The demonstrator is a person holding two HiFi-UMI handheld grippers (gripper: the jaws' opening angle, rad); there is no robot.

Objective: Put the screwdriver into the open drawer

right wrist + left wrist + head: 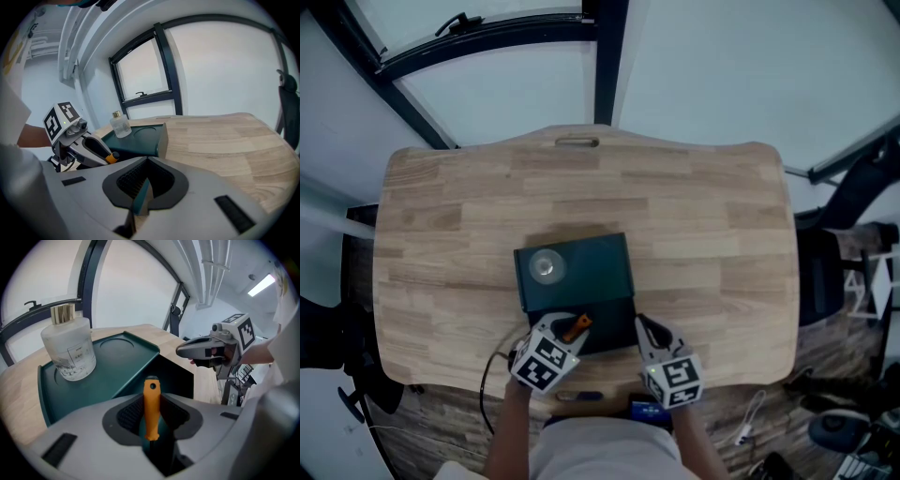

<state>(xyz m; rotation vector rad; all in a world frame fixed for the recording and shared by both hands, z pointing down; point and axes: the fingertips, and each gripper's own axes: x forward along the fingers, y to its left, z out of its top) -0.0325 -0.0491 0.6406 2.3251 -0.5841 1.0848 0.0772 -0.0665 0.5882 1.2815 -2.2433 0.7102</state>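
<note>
Half done: left gripper (565, 331) clamps the orange-handled screwdriver (151, 404) just over the open drawer (174, 377) at the front of the green box (581, 255), not yet released. Right gripper (140, 192), jaws together and empty, hovers beside the drawer. Lowering and release are left, by my read.

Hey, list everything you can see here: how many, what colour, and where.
Table: one, light wood, fills the middle of the head view.
Drawer unit: one, dark green, on the table near its front edge.
Drawer: one, dark green, pulled open toward the person.
Bottle: one, clear glass with a pale cap, on the unit's top, left side.
Screwdriver: one, orange handle, above the open drawer.
Left gripper: one, grey, shut on the screwdriver.
Right gripper: one, grey, shut on the drawer's edge.
</note>
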